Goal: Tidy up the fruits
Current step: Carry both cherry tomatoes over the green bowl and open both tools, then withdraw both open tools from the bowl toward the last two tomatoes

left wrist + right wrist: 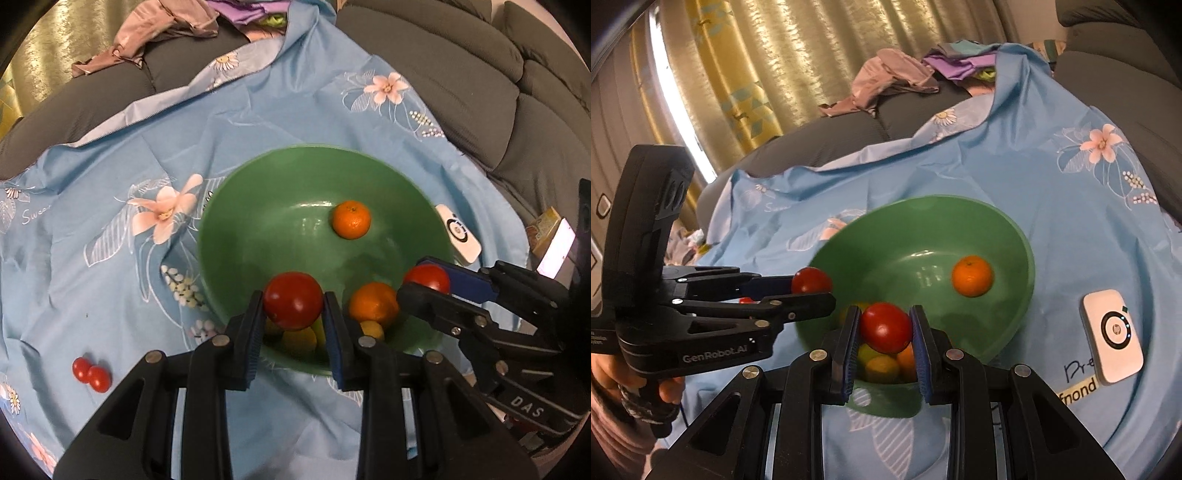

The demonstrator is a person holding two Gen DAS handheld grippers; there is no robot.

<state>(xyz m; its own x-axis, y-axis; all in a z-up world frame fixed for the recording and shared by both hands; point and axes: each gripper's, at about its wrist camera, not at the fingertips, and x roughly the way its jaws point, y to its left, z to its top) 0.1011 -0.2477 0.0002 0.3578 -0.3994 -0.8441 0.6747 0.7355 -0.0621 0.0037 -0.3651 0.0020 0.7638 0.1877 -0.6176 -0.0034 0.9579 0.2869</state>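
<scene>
A green bowl [258, 206] [1015, 236] sits on a blue flowered cloth. My left gripper [293, 310] is shut on a red tomato [293, 301] above the bowl's near rim; it also shows in the right wrist view [812, 288]. My right gripper [884, 328] is shut on another red tomato [885, 326], also over the near rim; it also shows in the left wrist view [424, 282]. In the bowl lie an orange [351, 219] [972, 276], another orange [373, 304] and several yellow-green fruits [299, 339] [881, 367]. Two small tomatoes [91, 374] lie on the cloth at the left.
A white HP device [1112, 336] [460, 234] lies on the cloth right of the bowl. A grey sofa [461, 66] surrounds the cloth, with clothes [894, 79] piled at the back. Curtains [757, 74] hang behind. A small yellow box [543, 225] sits at the far right.
</scene>
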